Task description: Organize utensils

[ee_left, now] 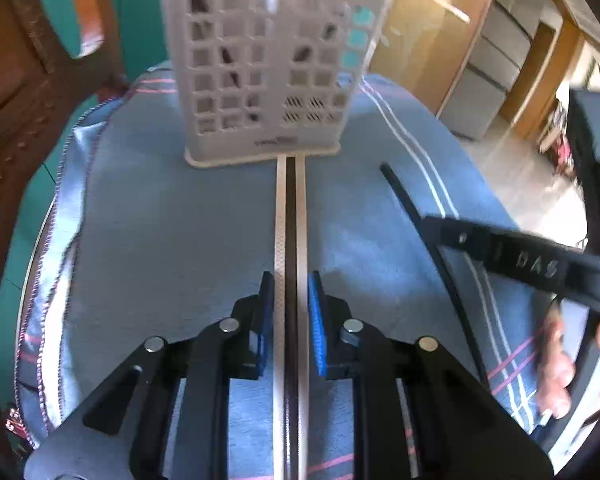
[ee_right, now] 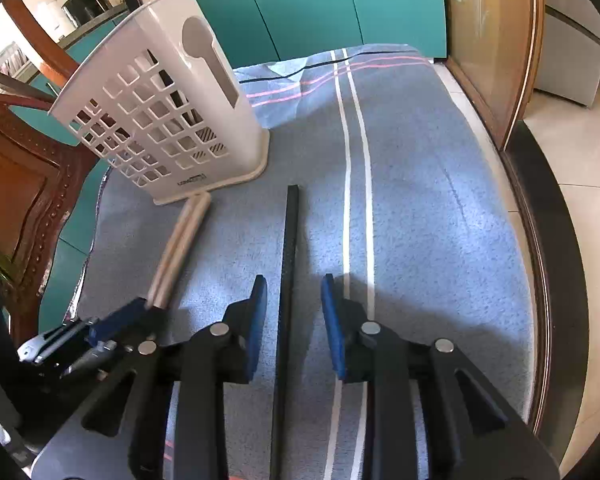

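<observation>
The left gripper (ee_left: 291, 296) clamps 2 pale sticks (ee_left: 291, 208) touching the white lattice caddy (ee_left: 260, 60). The right gripper (ee_right: 294, 300), jaws apart, straddles a black stick (ee_right: 289, 240) on fuzzy blue cloth (ee_right: 420, 200) near the table's edge.

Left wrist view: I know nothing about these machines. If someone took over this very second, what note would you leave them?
Left tool: shut on the pale chopsticks, whose far end is by the white holder's base.
Right tool: open, straddling the black chopstick, which lies on the blue cloth.
Done: some utensils already stand in the holder.
Left: get both into the holder.
</observation>
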Tool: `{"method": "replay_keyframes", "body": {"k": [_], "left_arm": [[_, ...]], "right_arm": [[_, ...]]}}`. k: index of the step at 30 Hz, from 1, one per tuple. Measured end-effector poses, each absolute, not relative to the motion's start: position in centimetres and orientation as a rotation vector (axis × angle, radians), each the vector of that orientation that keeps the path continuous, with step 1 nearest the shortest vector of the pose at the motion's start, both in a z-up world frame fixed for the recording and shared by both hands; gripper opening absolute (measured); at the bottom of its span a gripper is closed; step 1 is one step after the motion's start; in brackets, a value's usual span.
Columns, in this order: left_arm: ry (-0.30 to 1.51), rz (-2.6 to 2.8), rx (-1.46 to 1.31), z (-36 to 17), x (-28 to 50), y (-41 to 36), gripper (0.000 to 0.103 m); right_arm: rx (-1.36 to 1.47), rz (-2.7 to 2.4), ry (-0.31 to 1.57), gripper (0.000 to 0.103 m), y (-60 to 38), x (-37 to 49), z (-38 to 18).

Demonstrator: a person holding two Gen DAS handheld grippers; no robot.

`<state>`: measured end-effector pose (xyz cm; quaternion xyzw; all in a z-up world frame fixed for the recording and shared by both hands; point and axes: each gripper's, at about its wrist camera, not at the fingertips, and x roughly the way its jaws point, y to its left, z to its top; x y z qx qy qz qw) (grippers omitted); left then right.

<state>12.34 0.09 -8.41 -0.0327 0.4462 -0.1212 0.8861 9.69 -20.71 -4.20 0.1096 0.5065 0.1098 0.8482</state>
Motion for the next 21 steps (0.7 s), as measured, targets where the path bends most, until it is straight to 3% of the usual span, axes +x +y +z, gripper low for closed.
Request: {"method": "replay_keyframes", "body": {"k": [11, 21], "left_arm": [[0.858, -0.266, -0.178, -6.9, 10.6, 1.9, 0.018], [0.971, -0.221, -0.106, -8.7, 11.7, 1.3, 0.024]], "right_arm": [[0.223, 0.230, 1.072, 0.033, -20.2, 9.6, -4.4], [0.188, 0.222, 1.061, 0.035, -19.5, 9.5, -4.4]]}}
